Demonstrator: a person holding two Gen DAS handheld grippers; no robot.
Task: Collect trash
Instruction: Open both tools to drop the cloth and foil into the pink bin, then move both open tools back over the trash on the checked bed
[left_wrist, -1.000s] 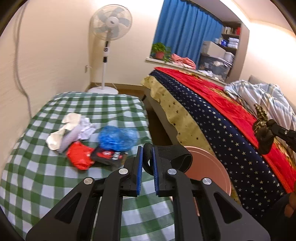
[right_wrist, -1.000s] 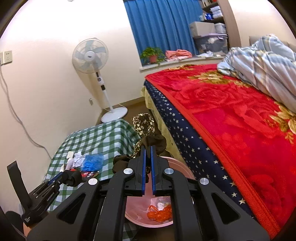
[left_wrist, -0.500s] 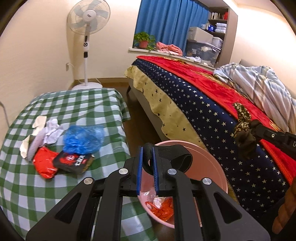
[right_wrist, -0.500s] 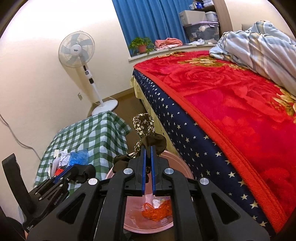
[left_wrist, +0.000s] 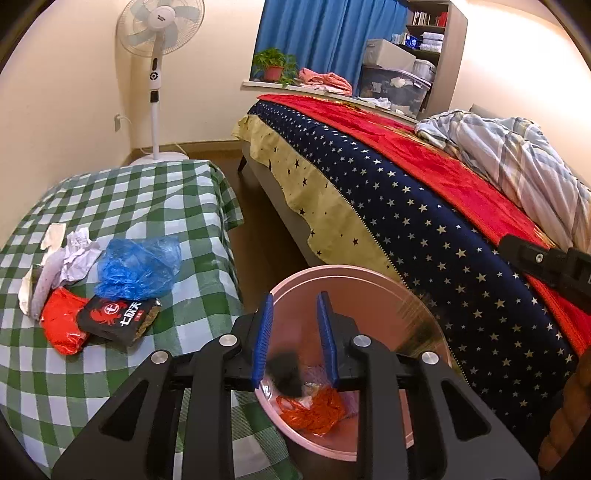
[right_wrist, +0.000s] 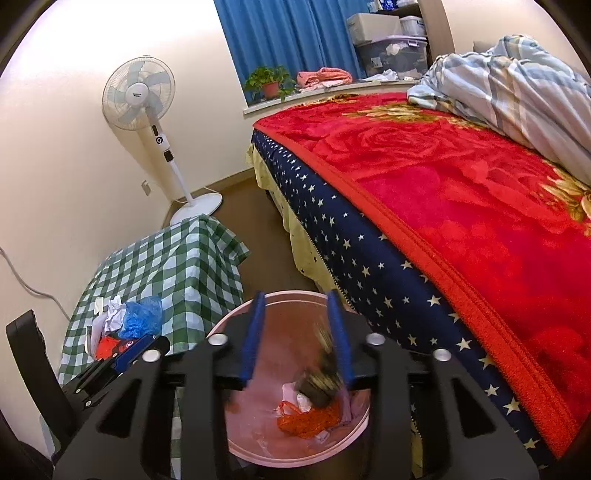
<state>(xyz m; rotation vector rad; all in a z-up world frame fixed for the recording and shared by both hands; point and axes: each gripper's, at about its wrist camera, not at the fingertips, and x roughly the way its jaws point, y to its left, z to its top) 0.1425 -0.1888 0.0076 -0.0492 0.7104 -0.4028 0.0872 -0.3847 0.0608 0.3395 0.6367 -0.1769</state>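
Trash still waits on the desk (left_wrist: 155, 192): paper wads (left_wrist: 75, 251), blue bag (left_wrist: 138, 267), red wrapper (left_wrist: 62, 326), black packet (left_wrist: 118, 319). Over the pink bin (left_wrist: 354, 284), left gripper (left_wrist: 294, 334) and right gripper (right_wrist: 297, 334) jaws are opening, pads gripping nothing; blurred dark scraps (right_wrist: 319, 384) drop onto the orange netting (right_wrist: 308, 421).

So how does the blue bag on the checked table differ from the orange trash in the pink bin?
The blue bag is a puffy, translucent crumple; the orange trash looks flatter and netlike. The blue bag lies on the checked table beside other litter, uncollected; the orange trash already sits at the bottom of the pink bin. Both look like light, crumpled plastic.
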